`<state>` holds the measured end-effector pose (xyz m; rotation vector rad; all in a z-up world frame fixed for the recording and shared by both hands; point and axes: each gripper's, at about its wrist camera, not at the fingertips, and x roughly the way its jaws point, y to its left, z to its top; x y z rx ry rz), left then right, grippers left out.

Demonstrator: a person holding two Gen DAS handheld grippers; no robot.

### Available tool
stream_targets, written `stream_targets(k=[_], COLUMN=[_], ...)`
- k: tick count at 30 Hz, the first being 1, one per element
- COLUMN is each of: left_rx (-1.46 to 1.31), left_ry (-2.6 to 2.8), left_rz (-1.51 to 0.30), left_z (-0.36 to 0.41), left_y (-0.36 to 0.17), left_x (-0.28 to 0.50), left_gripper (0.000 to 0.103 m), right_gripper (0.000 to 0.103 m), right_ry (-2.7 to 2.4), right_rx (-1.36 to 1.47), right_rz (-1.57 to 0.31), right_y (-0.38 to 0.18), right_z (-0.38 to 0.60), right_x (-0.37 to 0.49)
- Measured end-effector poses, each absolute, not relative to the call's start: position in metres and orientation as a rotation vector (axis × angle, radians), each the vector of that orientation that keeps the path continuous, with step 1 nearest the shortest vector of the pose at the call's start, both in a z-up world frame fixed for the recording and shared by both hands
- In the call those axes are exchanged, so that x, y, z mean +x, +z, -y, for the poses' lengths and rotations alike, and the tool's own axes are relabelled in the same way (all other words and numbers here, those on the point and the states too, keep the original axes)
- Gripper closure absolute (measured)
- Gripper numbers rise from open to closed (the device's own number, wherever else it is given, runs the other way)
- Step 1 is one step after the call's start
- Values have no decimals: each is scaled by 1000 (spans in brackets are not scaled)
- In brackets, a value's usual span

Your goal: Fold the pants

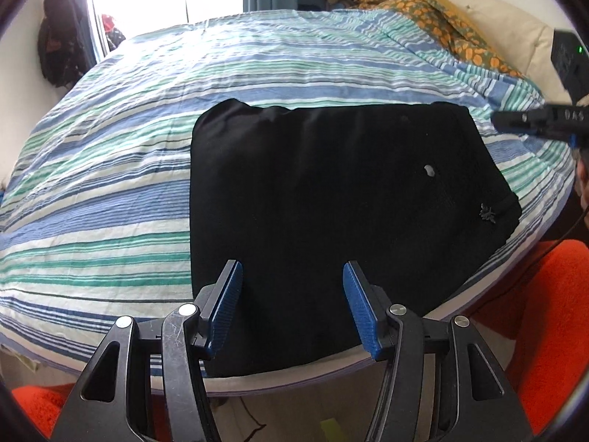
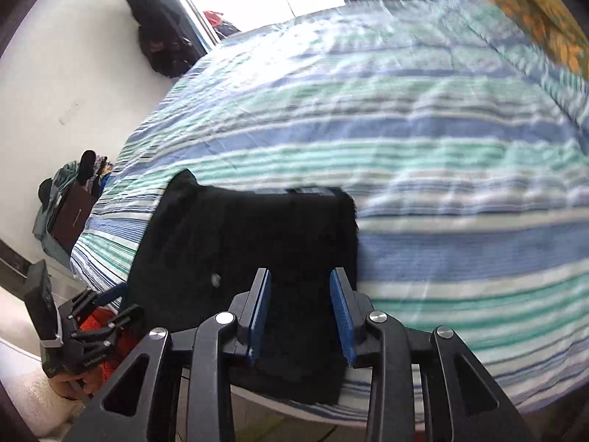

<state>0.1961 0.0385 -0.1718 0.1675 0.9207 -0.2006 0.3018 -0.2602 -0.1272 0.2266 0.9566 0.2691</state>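
The black pants [image 1: 331, 202] lie folded into a flat rectangle on the striped bed [image 1: 110, 191], near its front edge. A small white tag [image 1: 429, 170] shows on top. My left gripper [image 1: 292, 272] is open and empty, hovering above the pants' near edge. My right gripper [image 2: 300, 280] is open and empty above the right end of the pants [image 2: 239, 250]; this view is blurred. The right gripper's body shows at the right edge of the left wrist view [image 1: 545, 119]. The left gripper shows at the lower left of the right wrist view [image 2: 92, 316].
The blue, green and white striped cover [image 2: 441, 184] spreads over the whole bed. An orange patterned blanket [image 1: 441, 18] and a cream pillow [image 1: 515, 18] lie at the far right. Dark clothes hang on the left wall [image 1: 59, 48]. Orange fabric [image 1: 545, 294] is by the bed's front edge.
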Motion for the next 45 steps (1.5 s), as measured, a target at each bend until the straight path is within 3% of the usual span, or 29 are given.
stream_targets(k=[4, 7, 10, 15, 20, 27, 35, 42, 45], left_rx=[215, 214, 211, 204, 212, 227, 230, 232, 231], left_ry=[-183, -182, -177, -177, -175, -164, -175, -162, -160], left_rz=[-933, -940, -944, -945, -943, -953, -935, -930, -932], left_z=[-33, -32, -32, -33, -31, -29, -29, -27, -27], left_y=[-176, -177, -177, -179, -180, -187, -188, -190, -190], left_x=[195, 194, 193, 194, 195, 197, 194, 194, 194], left_gripper=[44, 44, 44, 44, 44, 43, 42, 42, 41], right_gripper=[68, 81, 84, 84, 84, 84, 83, 83, 80], right_ry=[262, 194, 178, 209, 251, 154, 121, 17, 89], right_rx=[206, 256, 303, 67, -65, -89, -33, 13, 1], right_rz=[-959, -1043, -981, -901, -873, -1230, -1135, -736, -728], right_y=[-157, -201, -188, -141, -143, -255, -218, -139, -143], right_z=[233, 242, 252, 229, 204, 207, 223, 246, 237], right_x=[323, 319, 301, 260, 206, 208, 191, 159, 168])
